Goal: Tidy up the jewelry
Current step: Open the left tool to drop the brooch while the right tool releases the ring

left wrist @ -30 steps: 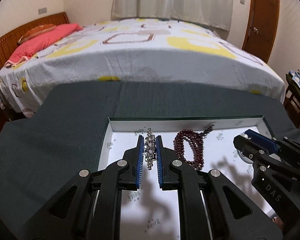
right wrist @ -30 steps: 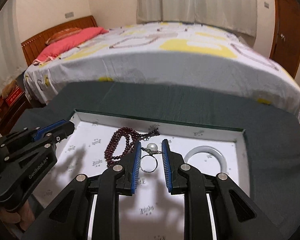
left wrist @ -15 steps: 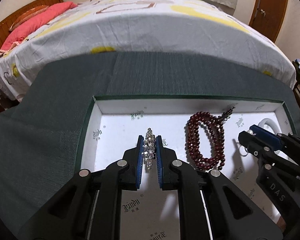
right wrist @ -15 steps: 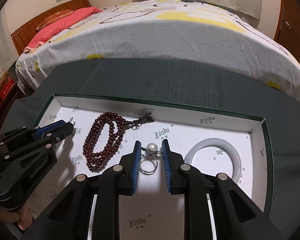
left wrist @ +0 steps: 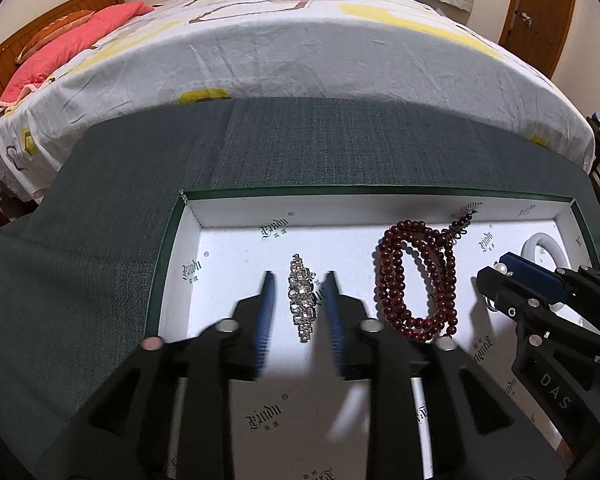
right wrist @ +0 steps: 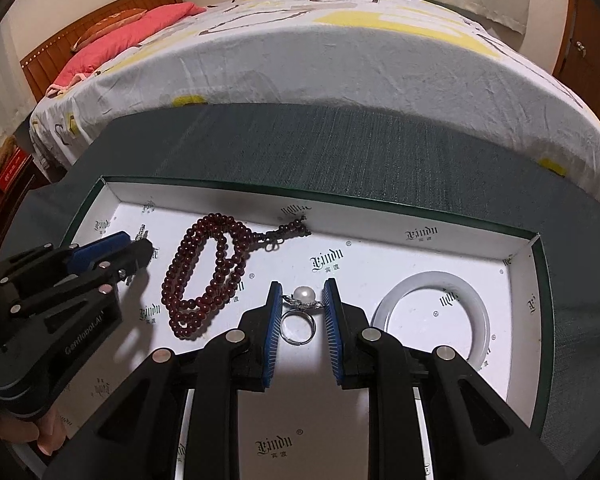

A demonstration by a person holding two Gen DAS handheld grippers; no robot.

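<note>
A white-lined, green-edged box [left wrist: 168,248] lies on a dark grey cloth. In the left wrist view my left gripper [left wrist: 299,280] is open, its blue pads either side of a rhinestone clip [left wrist: 301,296] lying on the box floor. A dark red bead string [left wrist: 416,276] lies to its right. In the right wrist view my right gripper [right wrist: 303,286] is shut on a pearl ring [right wrist: 300,312], low over the box floor. The bead string [right wrist: 204,272] lies left of it and a white bangle [right wrist: 432,316] right. My left gripper [right wrist: 138,248] shows at far left.
The box rim [right wrist: 540,280] stands around both grippers. A bed with a patterned sheet [left wrist: 300,48] lies just beyond the cloth. A wooden door [left wrist: 540,12] is at the back right and a red box [right wrist: 10,168] at the left.
Both grippers have come down lower into the box. My left gripper has opened and let go of the rhinestone clip, which now lies on the box floor. My right gripper still holds the ring.
</note>
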